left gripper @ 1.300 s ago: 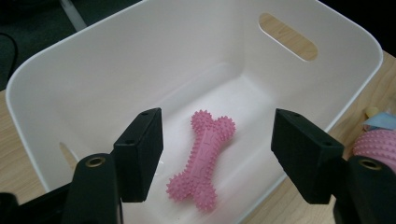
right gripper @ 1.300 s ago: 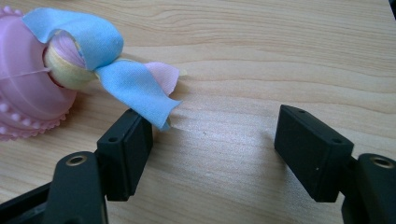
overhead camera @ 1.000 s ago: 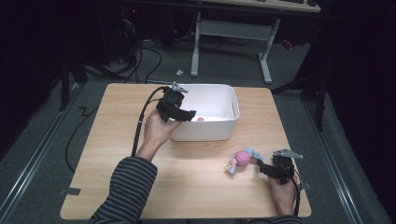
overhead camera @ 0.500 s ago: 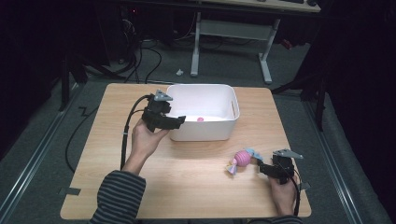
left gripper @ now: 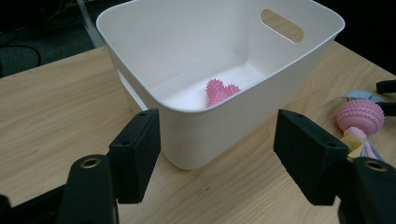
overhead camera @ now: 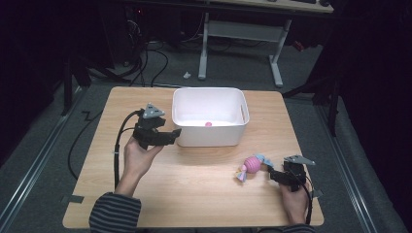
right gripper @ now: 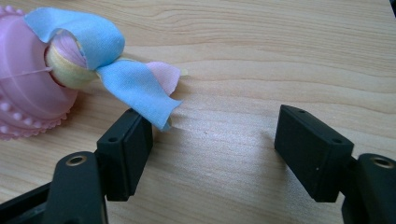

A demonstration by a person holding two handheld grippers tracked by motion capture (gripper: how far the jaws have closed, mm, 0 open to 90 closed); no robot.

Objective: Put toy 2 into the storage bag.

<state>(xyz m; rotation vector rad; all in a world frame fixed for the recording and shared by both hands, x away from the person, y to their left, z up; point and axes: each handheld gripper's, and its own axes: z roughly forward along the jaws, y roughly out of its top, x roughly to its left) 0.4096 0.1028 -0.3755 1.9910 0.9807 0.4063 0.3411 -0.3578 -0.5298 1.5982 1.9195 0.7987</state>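
Observation:
A white plastic bin [overhead camera: 210, 136] stands at the back middle of the wooden table [overhead camera: 194, 194]. Inside it lies a small pink spiky toy [overhead camera: 208, 124] [left gripper: 219, 91]. My left gripper [overhead camera: 172, 135] [left gripper: 217, 121] hovers by the bin's front left corner, open and empty, pointing at the bin [left gripper: 140, 42]. A pink knobbly ball toy with blue and pastel fabric strips [overhead camera: 252, 165] [left gripper: 359, 116] [right gripper: 28, 93] lies at the front right. My right gripper [overhead camera: 272, 174] [right gripper: 215, 126] rests just right of it, open, the blue strip [right gripper: 135, 88] touching its left jaw tip.
A black cable [overhead camera: 119, 145] trails from the left gripper over the table's left side. Beyond the table's far edge are a dark floor with cables and the white legs of a desk [overhead camera: 274, 63]. Bare wood lies between the two hands.
My left hand has drawn back from above the bin's left rim, moving left and toward the person, to beside the front left corner. The right gripper and the ball toy stayed still.

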